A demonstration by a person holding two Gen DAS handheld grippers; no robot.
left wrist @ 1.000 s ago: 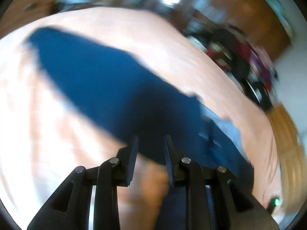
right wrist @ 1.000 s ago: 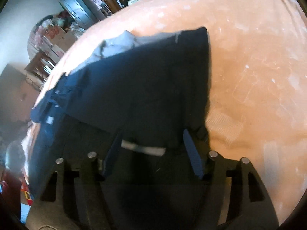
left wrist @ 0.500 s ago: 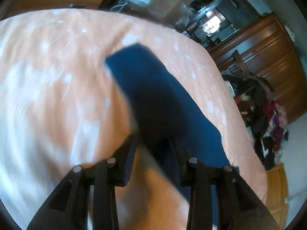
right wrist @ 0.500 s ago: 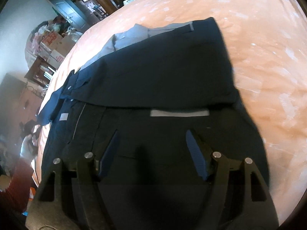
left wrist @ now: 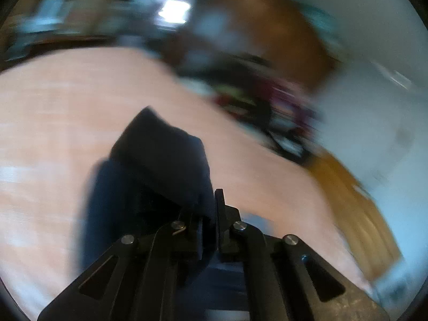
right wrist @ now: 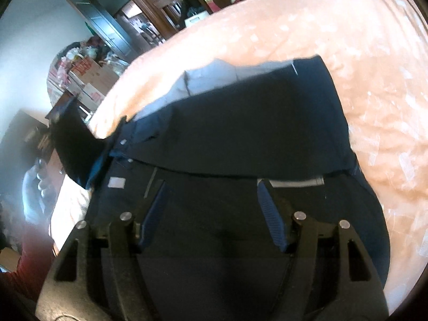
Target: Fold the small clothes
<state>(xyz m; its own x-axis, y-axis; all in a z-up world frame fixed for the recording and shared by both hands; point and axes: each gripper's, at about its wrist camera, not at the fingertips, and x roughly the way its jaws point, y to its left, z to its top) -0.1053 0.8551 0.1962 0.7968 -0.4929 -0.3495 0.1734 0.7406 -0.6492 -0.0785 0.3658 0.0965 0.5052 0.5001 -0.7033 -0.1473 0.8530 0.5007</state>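
The navy shirt sleeve (left wrist: 163, 160) is clamped in the closed left gripper (left wrist: 211, 214), extending toward frame centre, while the right gripper (right wrist: 211, 211) is held wide open and empty over the shirt body (right wrist: 240, 123).

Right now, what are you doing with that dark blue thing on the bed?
A person is folding a dark blue garment on a peach bedspread. The left gripper is shut on a lifted part of the cloth. The right gripper is open above the garment, holding nothing. One fold already lies across it.
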